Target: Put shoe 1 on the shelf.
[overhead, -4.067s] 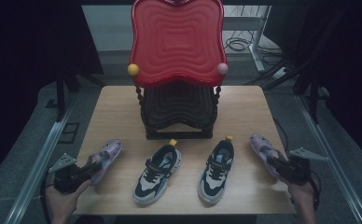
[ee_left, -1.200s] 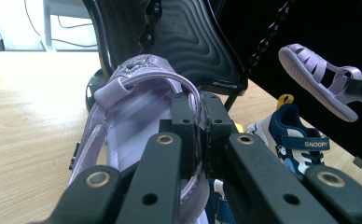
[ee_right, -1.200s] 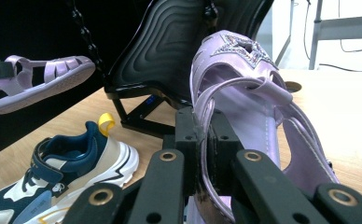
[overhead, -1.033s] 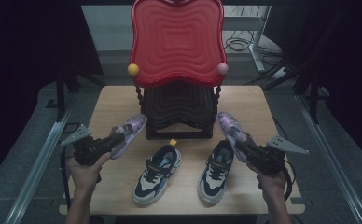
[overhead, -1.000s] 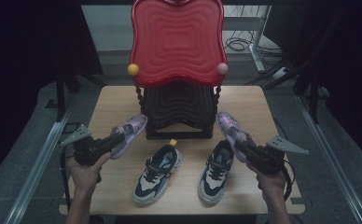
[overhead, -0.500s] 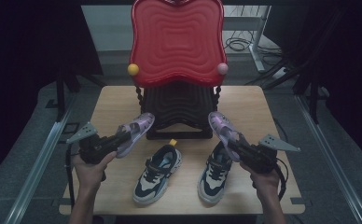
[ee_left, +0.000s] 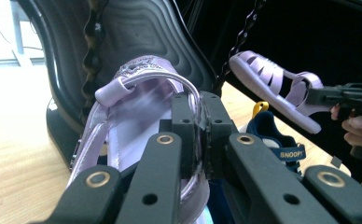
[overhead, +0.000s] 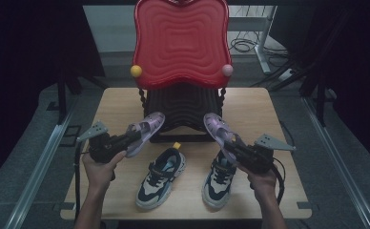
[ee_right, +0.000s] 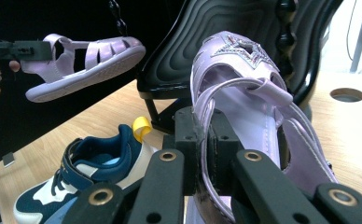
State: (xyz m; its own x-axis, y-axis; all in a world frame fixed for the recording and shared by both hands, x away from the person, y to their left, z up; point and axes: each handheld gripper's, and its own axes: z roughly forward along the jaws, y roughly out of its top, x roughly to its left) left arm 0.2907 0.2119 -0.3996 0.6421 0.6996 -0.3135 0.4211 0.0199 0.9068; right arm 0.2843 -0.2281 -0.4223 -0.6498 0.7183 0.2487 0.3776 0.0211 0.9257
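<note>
Already both lilac sandals are riding airborne before the black shelf (overhead: pixel 182 107), left gripper (overhead: pixel 126 141) clamping one sandal (overhead: pixel 145 131), right gripper (overhead: pixel 234 149) the other (overhead: pixel 217 128), at the sneakers' (overhead: pixel 161 177) twelve o'clock; shelving is remaining.

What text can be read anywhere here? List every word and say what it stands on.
"SNOOPY": white letters on the dark blue heel strap of the sneaker, seen in the left gripper view past the left gripper and its lilac sandal.
No other words, numbers or signs can be read; the sandals, the second sneaker, the red and black rack and the table show none.
</note>
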